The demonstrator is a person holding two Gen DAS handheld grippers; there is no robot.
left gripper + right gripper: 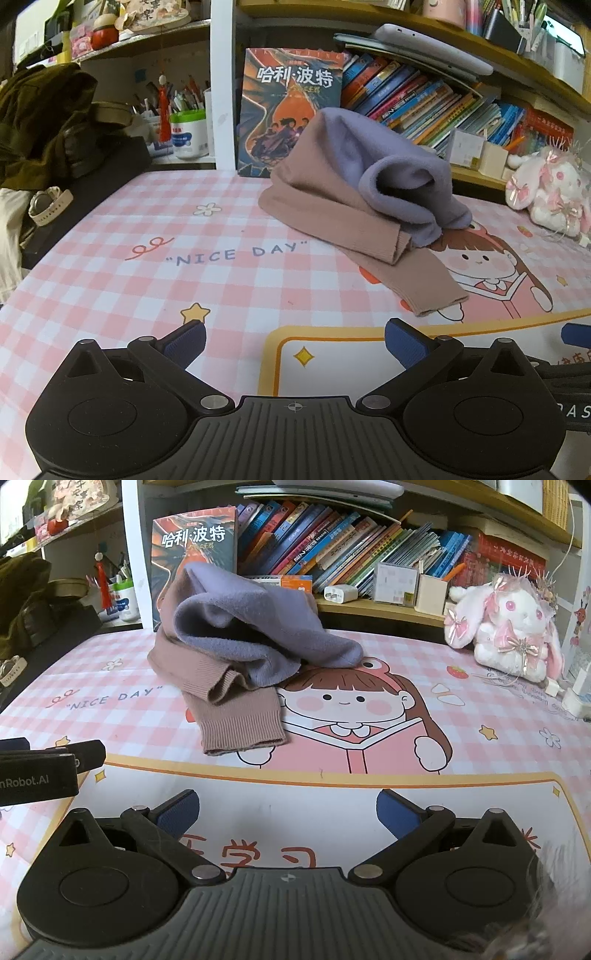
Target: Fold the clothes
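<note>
Garment [236,635] heaped, desk mat [110,716] reads "NICE DAY"

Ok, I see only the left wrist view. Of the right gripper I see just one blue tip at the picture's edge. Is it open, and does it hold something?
Observer: The right gripper is wide open and holds nothing; only the white panel of the pink checked mat shows between its pads.
Operator: Is something hidden behind the crumpled brown and lilac knitted garment?
Observer: Yes. Behind the garment, on the low wooden shelf, lie an orange flat box and a white charger plug.
</note>
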